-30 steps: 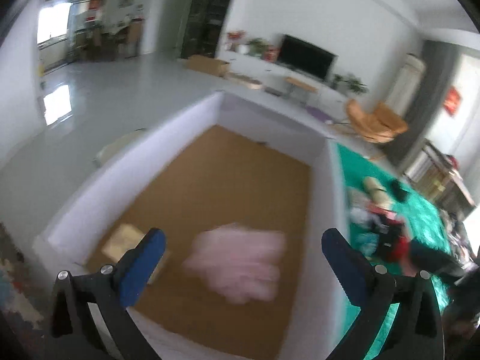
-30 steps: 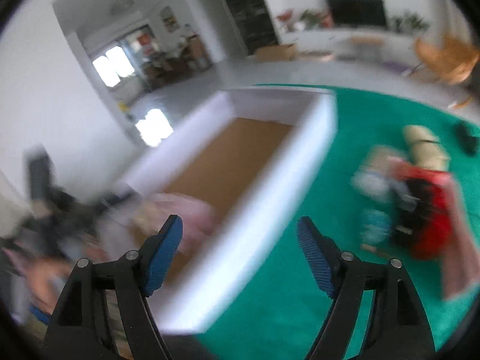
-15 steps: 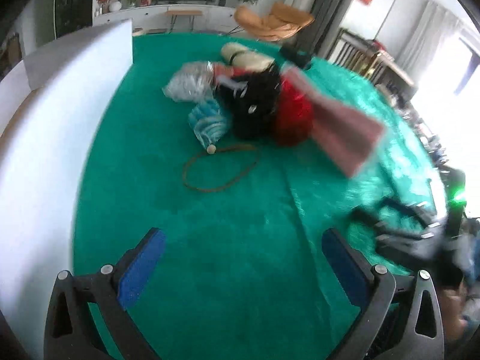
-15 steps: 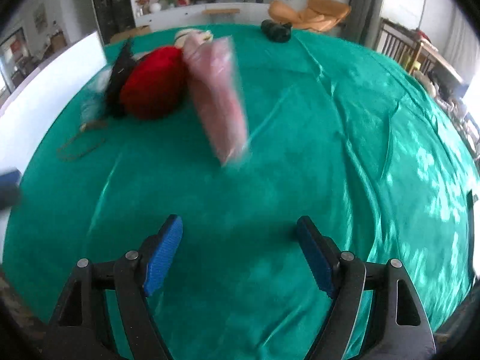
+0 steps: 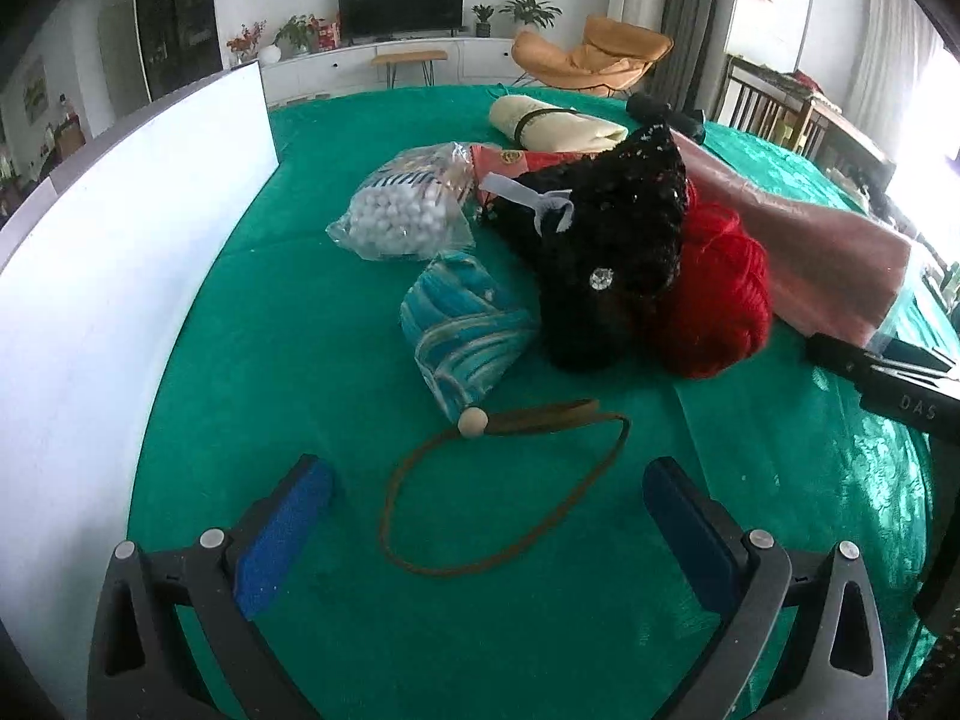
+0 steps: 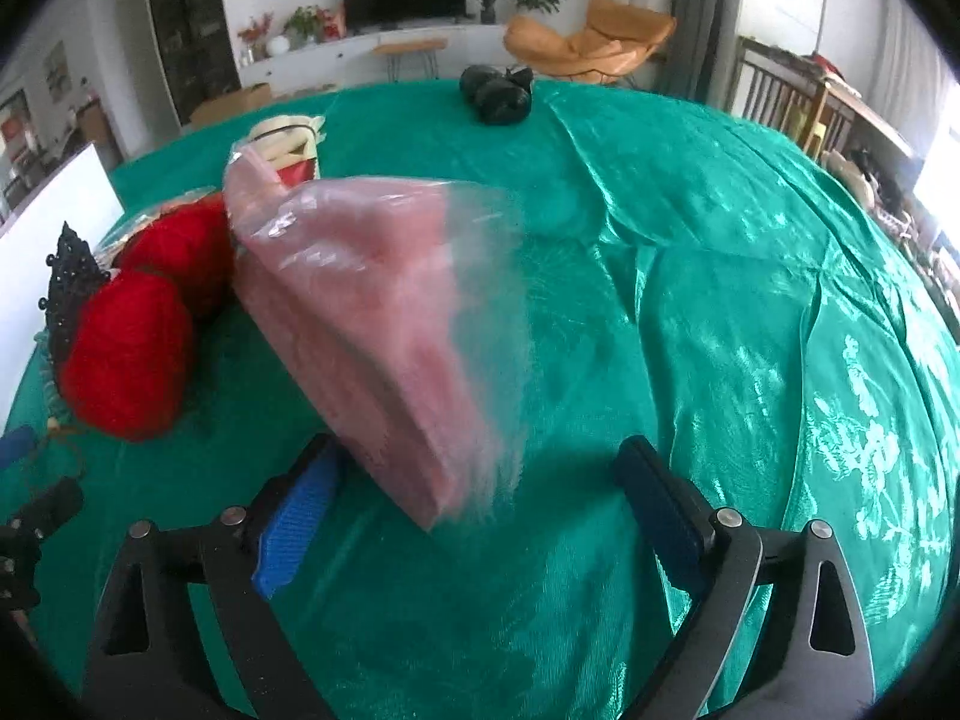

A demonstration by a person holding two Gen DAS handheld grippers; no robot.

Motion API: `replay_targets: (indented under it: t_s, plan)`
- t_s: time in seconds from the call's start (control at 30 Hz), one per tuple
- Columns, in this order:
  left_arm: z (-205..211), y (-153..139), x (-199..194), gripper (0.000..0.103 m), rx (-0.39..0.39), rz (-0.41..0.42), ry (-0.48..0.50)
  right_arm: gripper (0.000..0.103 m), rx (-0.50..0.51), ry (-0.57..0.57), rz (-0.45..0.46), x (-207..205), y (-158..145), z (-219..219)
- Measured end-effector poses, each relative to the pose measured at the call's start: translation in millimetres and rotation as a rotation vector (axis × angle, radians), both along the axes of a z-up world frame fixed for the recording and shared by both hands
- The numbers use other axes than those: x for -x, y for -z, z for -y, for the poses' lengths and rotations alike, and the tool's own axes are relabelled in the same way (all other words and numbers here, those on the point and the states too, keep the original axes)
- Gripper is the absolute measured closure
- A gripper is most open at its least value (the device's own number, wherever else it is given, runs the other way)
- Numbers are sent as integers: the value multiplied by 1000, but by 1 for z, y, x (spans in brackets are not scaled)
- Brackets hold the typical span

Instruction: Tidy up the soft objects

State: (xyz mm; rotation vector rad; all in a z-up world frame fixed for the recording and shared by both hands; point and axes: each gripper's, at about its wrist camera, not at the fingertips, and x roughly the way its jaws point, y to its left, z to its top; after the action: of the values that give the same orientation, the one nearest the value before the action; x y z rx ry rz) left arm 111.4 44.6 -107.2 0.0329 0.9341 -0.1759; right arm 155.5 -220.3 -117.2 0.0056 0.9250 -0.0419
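Note:
A heap of soft things lies on the green cloth [image 5: 300,312]. It holds a blue patterned pouch [image 5: 462,330], a black sequinned piece [image 5: 606,258], red yarn [image 5: 714,300], a bag of white beads [image 5: 408,210] and a cream roll [image 5: 552,120]. The pouch's brown cord loop [image 5: 510,504] lies between the fingers of my open left gripper [image 5: 489,480]. My right gripper [image 6: 480,462] is opening its jaws wide. The near end of a pink cloth in a clear bag [image 6: 384,324] lies between them, and the pads are not pressing on it.
The white box wall [image 5: 120,276] stands along the left of the cloth. A black bundle [image 6: 498,96] sits at the cloth's far edge. The right gripper's black body [image 5: 888,378] shows at the right edge of the left wrist view. Chairs and furniture stand beyond the table.
Both grippers swung away from the white box, where a pink fluffy item lay, and came down close over the heap. The right jaws stand wider than before.

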Motion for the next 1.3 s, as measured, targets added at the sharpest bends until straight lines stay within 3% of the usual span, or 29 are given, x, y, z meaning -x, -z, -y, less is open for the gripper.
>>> replay_targets:
  t_s: [0.1,1.3]
  plan:
    - [5,1,-1,0,-42,-3,-1,8,0,0,0,0,-1,0]
    - [2,-1,2,0,-39,-3,-3,8,0,0,0,0,-1,1]
